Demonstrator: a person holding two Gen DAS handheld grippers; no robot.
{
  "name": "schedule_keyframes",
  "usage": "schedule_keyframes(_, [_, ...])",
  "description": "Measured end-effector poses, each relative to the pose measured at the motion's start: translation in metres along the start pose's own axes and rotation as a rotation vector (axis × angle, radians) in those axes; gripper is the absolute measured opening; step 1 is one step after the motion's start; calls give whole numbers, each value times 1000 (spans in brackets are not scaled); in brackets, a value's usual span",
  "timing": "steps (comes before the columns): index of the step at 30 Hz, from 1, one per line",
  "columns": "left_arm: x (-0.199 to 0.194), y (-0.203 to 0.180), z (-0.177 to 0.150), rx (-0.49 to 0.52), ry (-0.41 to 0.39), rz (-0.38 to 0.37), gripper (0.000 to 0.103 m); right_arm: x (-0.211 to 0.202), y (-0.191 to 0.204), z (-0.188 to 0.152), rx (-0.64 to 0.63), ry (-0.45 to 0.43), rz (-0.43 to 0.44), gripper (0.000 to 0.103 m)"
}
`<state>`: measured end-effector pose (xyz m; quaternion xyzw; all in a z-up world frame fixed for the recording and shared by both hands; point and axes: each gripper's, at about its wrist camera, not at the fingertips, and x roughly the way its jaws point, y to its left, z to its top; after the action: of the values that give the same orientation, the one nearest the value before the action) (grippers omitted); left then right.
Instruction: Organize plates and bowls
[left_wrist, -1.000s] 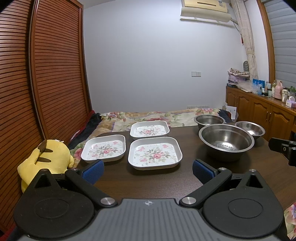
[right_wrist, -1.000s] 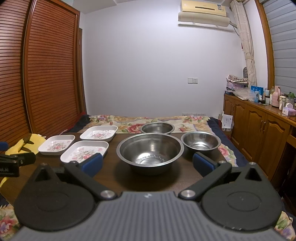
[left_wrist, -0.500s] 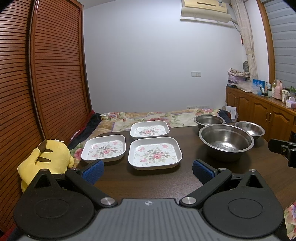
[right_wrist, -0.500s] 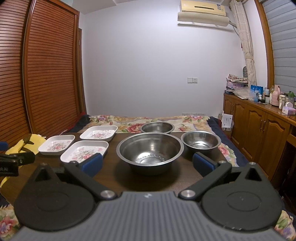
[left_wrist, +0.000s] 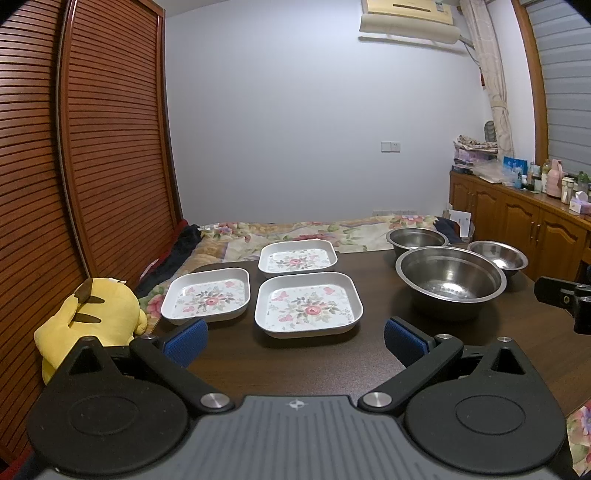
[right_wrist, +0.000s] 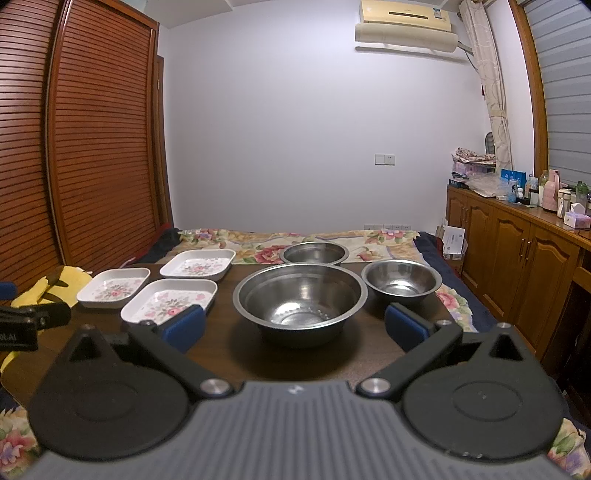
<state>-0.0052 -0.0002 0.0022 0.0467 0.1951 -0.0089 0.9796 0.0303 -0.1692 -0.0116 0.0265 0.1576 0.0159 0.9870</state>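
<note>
nothing's moved in the last second | your left gripper (left_wrist: 293, 338) and right gripper (right_wrist: 293, 325) both wide open, empty | plates (left_wrist: 308, 304), bowls (right_wrist: 301, 295) untouched, stacking not started

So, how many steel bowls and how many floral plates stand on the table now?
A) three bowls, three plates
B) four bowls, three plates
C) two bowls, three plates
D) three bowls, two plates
A: the right wrist view shows a large bowl, two smaller bowls, and three separate floral plates.

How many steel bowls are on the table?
3: the large steel bowl nearest the right gripper, a smaller bowl to its right, another behind at the far edge. None look hidden.
</note>
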Motion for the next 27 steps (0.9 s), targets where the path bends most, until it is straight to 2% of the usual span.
schedule_keyframes(23, [-1, 0, 0, -2, 5, -3, 103, 0, 1, 0, -2, -1, -2, 103])
schedule_keyframes(27, [6, 2, -4, -9, 31, -4, 103, 1, 2, -1, -4, 0, 0, 103])
